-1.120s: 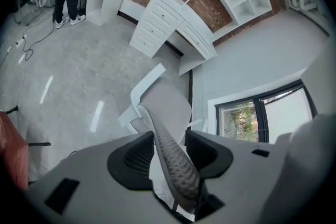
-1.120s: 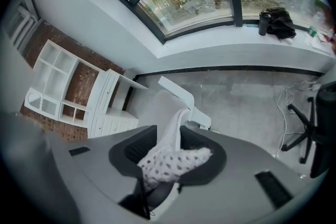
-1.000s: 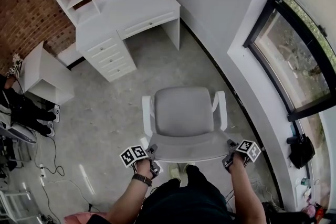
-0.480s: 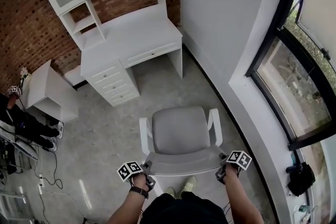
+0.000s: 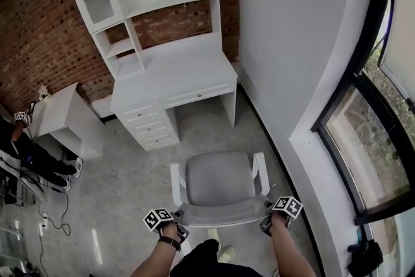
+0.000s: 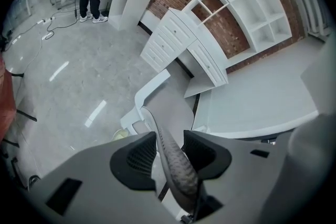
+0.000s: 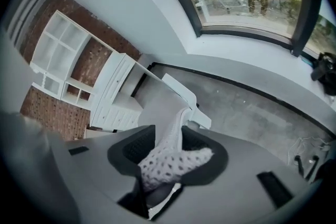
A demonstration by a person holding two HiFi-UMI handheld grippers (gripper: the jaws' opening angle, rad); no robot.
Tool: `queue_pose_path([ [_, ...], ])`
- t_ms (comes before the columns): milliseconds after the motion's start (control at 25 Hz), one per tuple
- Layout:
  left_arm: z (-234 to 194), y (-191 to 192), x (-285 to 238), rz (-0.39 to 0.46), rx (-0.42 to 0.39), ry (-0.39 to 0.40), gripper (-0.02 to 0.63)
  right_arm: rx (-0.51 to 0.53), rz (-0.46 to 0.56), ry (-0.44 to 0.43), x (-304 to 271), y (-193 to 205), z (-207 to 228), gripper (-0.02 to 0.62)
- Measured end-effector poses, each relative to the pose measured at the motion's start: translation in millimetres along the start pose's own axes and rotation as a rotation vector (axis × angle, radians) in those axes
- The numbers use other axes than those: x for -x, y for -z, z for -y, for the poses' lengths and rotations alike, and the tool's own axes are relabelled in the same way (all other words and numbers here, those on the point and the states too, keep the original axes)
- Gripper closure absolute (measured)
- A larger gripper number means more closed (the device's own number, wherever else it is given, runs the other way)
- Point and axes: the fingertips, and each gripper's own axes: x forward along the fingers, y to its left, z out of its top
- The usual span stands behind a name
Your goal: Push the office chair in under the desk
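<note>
At lower centre, the left hand-held gripper's (image 6: 170, 157) jaws are closing on the office chair's (image 5: 219, 181) backrest. The right hand-held gripper's (image 7: 165, 153) jaws are opening, pads pinching its mesh. The chair's base is hidden.

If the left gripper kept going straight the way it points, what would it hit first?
The chair back, already between the left gripper's closing jaws; past it the armrest, then probably the desk.

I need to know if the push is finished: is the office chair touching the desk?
Apart. The head view shows a stretch of bare floor between the office chair and the desk; the seat's front edge stops short of the desk's opening.
</note>
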Motion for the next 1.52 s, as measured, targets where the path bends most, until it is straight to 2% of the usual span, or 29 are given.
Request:
queue_pose_path([
  [320, 38, -42, -27, 0.027, 0.037, 0.0, 0.453, 0.056, -0.027, -0.006, -42, -55, -44, 0.46],
  [800, 98, -116, -80, 0.016, 0.003, 0.002, 0.44, 0.074, -0.04, -0.002, -105, -135, -113, 0.466],
  [1320, 153, -186, -125, 0.033, 0.021, -0.001, 0.436, 0.099, -0.047, -0.03, -165, -210, -178, 0.463],
  [1520, 175, -203, -144, 0.05, 0.049, -0.022, 0.44, 0.164, -0.095, -0.021, -191, -247, -203, 0.462],
])
